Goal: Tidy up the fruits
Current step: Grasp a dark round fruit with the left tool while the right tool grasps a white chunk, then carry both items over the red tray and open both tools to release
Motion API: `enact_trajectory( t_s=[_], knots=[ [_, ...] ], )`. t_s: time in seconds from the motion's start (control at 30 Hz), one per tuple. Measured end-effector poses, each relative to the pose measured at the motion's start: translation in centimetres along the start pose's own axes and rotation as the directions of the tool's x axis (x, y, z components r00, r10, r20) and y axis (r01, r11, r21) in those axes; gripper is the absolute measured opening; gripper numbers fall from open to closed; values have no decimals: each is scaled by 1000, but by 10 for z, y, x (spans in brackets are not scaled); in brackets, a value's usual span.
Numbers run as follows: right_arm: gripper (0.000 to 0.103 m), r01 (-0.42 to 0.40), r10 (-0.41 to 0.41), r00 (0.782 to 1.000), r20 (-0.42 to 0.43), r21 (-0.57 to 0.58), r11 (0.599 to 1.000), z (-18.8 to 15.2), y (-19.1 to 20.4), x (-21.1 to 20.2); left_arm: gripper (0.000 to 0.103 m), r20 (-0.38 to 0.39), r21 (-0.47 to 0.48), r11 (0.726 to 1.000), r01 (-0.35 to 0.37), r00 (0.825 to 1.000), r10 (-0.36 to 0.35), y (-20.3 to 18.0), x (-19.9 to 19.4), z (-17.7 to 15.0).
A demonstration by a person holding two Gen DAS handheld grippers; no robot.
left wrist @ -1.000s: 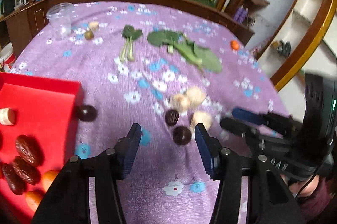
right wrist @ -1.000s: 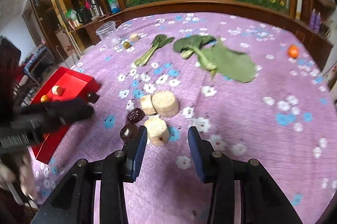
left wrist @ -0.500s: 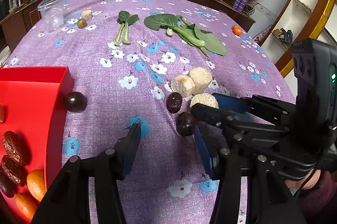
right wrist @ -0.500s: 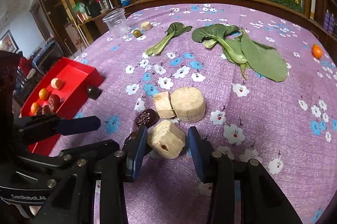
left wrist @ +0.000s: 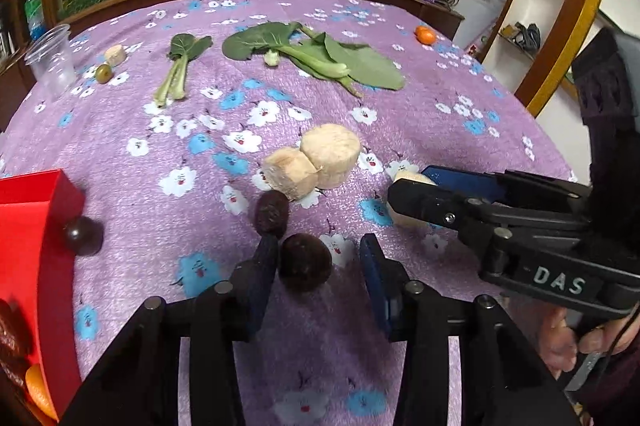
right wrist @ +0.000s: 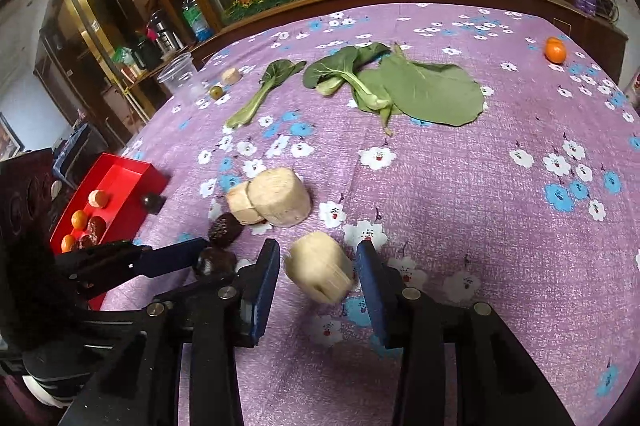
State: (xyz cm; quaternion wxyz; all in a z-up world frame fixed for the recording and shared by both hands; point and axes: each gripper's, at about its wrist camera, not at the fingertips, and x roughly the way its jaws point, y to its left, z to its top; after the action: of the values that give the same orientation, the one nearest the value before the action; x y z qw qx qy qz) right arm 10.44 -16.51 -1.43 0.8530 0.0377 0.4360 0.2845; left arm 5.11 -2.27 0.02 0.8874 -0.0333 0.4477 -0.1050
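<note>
left gripper fingers closing, straddling dark round fruit, not yet pinching | right gripper fingers reopening, astride pale chunk, gaps visible | fruit light, rolls: pinch its widest part

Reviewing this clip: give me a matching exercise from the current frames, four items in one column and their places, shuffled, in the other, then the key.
Items
1. round dark fruit
2. pale cut chunk
3. small orange fruit
4. clear plastic cup

Places
A. far right edge of the cloth
B. between the fingers of the right gripper
C. far left, by a small green fruit
D. between the fingers of the left gripper

Pairs: 1-D, 2-B, 3-A, 4-C
</note>
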Motion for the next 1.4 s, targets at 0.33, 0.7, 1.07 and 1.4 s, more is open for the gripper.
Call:
enact_trajectory(
  t_s=[0.33, 0.7, 1.07, 1.4],
  knots=[
    [36, 67, -67, 998, 3, -61, 996, -5, 8, 8, 21, 14, -16, 999, -35, 999, 35, 5, -2, -4],
    [34, 76, -74, 997, 37, -52, 996, -11, 19, -18, 21, 83, -129, 992, -12, 996, 23, 25, -51, -20],
    [34, 50, -39, 997, 73, -159, 986, -25, 77, -49, 21, 188, -319, 947, -46, 976, 110, 88, -126, -57],
    [34, -45, 55, 998, 28, -287, 957, -29, 163, -37, 21, 213, -491, 864, -112, 946, 244, 166, -167, -98]
  ],
)
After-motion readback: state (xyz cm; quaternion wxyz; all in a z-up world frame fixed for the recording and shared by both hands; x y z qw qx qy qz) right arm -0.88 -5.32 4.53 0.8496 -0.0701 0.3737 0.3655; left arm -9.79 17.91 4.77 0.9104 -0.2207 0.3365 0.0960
